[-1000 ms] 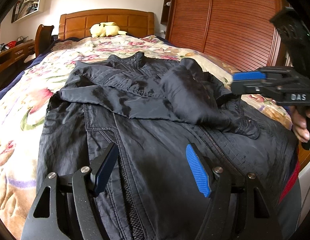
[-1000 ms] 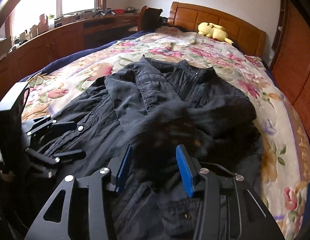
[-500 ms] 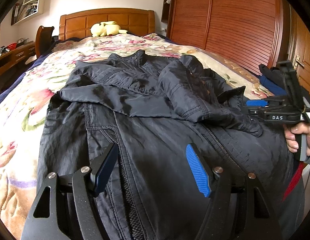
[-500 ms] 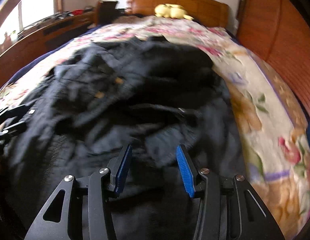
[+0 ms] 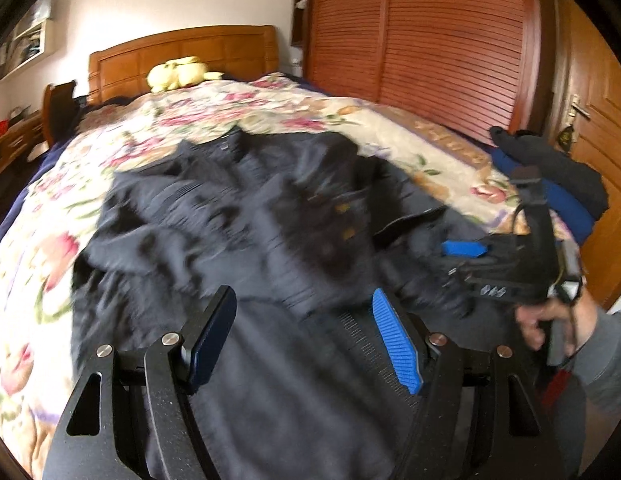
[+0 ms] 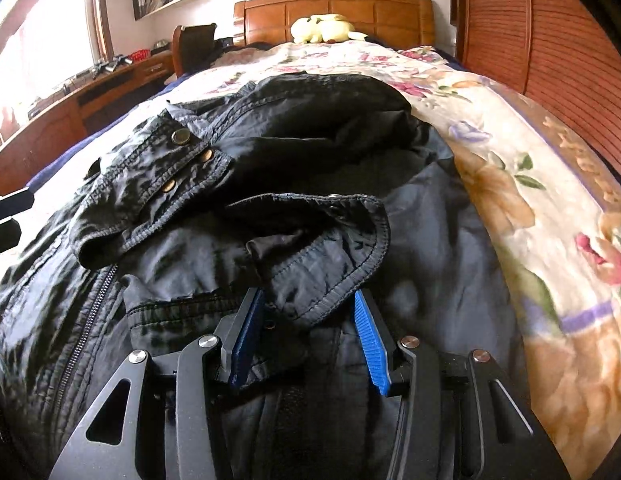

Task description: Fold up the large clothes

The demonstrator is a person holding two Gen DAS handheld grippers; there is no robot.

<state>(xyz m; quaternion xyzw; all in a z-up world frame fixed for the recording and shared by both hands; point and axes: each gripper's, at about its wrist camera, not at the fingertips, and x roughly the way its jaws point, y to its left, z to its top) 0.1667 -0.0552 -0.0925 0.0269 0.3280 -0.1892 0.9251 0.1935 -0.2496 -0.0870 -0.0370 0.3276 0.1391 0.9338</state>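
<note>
Black crinkled nylon jacket (image 6: 238,184) lies lengthwise on the floral bedspread (image 6: 542,184), collar toward the headboard. Right gripper (image 6: 308,330), wide open, straddles the sleeve cuff (image 6: 330,256); left gripper (image 5: 306,344) hovers open, empty, above the hem.

This is a home bedroom: a bed (image 6: 510,128) with flowered cover, a wooden headboard (image 6: 334,6) at its far end, a slatted wardrobe (image 5: 430,40) beside the bed.

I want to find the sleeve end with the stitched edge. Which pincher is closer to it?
The right one. The right gripper has the sleeve cuff lying between its open fingers. The left gripper hovers open over the jacket's body, further away.
</note>
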